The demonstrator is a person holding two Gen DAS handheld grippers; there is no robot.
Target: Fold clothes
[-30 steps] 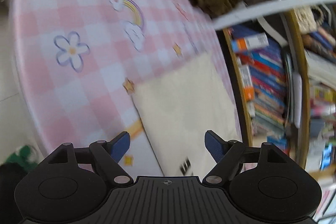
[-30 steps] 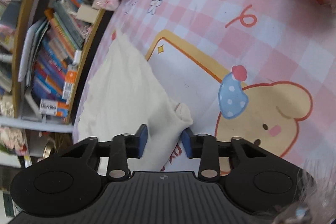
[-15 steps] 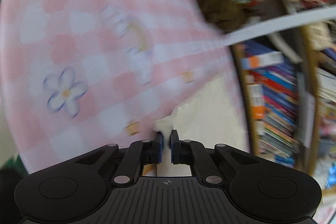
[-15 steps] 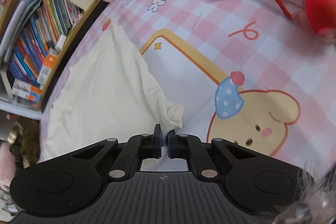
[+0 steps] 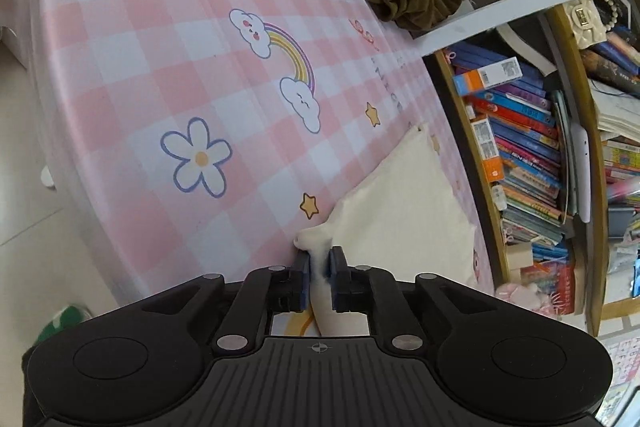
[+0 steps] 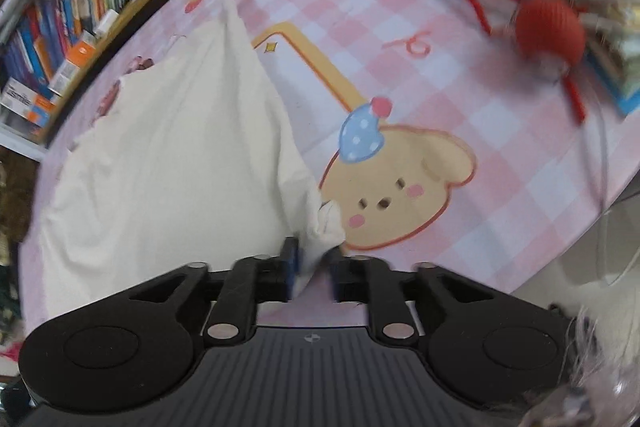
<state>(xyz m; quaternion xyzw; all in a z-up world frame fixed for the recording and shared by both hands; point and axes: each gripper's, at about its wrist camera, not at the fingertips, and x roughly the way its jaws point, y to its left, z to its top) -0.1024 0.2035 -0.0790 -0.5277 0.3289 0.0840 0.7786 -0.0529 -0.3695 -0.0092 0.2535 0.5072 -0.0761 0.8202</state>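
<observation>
A fold looks to be in hand: the cream garment point(image 6: 168, 155) lies on the pink checked bench point(image 5: 168, 67) along the bookshelf side, two near corners raised. The left claw point(image 5: 319, 269) pinches one corner, nearly closed; the right claw point(image 6: 313, 263) pinches the other. Next, I judge, both corners travel together across the cloth, edges kept aligned.

Garment point(image 6: 172, 155) lies on the tablecloth point(image 5: 132, 67) — bookshelf point(image 5: 520, 147) just beyond (yarn ball point(image 6: 548, 31) well apart).
</observation>
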